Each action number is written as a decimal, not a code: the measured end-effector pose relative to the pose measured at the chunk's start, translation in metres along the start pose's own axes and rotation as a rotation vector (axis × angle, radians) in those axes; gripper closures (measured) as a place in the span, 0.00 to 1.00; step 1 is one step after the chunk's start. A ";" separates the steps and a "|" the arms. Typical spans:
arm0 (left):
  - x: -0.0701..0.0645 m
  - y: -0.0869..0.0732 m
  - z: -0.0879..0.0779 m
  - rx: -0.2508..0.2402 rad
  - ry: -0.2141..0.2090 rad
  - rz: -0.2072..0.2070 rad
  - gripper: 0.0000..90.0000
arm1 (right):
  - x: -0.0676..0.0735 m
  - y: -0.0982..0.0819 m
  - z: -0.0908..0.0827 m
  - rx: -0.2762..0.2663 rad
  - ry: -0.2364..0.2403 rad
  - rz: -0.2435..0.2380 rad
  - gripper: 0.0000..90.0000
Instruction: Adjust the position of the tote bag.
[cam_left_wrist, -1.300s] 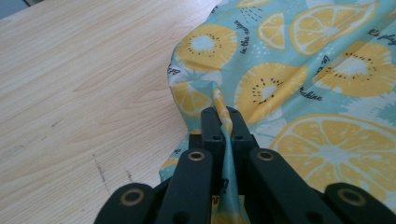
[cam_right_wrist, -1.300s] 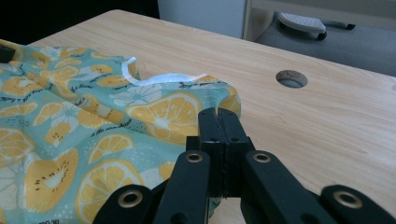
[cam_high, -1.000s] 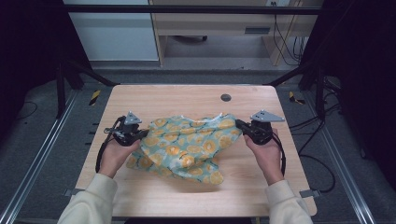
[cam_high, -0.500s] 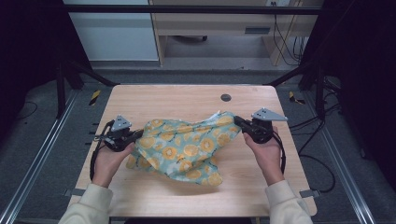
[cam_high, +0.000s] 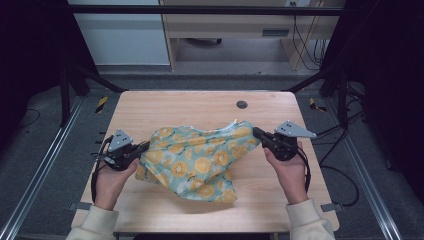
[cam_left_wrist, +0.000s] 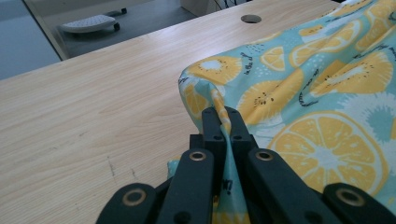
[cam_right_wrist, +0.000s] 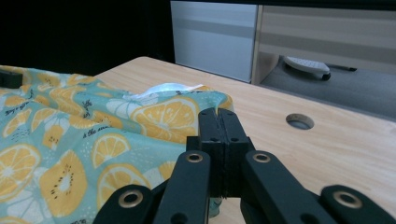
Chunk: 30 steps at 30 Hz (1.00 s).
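Observation:
A teal cloth printed with orange and lemon slices (cam_high: 197, 160) hangs stretched between my two grippers over the wooden table (cam_high: 200, 107). My left gripper (cam_high: 144, 147) is shut on the cloth's left edge; in the left gripper view the fabric (cam_left_wrist: 317, 93) is pinched between the black jaws of the left gripper (cam_left_wrist: 224, 114). My right gripper (cam_high: 256, 133) is shut on the cloth's right corner, and in the right gripper view the cloth (cam_right_wrist: 93, 135) runs off to the left of the right gripper (cam_right_wrist: 218, 114). The cloth's lower part sags onto the table.
A round cable hole (cam_high: 242, 104) sits in the table near its far edge, also visible as the hole (cam_right_wrist: 299, 121) in the right gripper view. Dark frame rails (cam_high: 40, 170) flank the table. Beyond it stands a cabinet (cam_high: 120, 35) on a grey floor.
My left gripper has moved outward to the left and the right one slightly up, pulling the cloth wider and flatter between them.

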<state>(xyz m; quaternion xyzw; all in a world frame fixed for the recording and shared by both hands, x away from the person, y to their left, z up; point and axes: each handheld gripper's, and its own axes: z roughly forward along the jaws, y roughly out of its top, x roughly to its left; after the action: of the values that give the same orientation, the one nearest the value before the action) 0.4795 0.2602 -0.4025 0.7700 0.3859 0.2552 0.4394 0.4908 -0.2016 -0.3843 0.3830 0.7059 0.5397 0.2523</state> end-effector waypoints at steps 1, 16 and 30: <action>0.000 0.000 -0.002 -0.004 -0.001 0.000 1.00 | 0.000 -0.001 0.000 0.002 0.002 0.003 1.00; -0.011 0.001 -0.017 -0.061 -0.003 0.016 1.00 | 0.003 0.012 -0.015 -0.051 0.007 -0.002 1.00; -0.020 -0.003 -0.038 -0.102 0.000 0.039 1.00 | 0.014 0.019 -0.031 -0.087 0.021 -0.026 1.00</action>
<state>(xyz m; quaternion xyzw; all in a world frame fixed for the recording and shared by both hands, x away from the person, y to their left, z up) 0.4394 0.2634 -0.3881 0.7539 0.3574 0.2830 0.4731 0.4635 -0.2054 -0.3566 0.3567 0.6892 0.5706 0.2686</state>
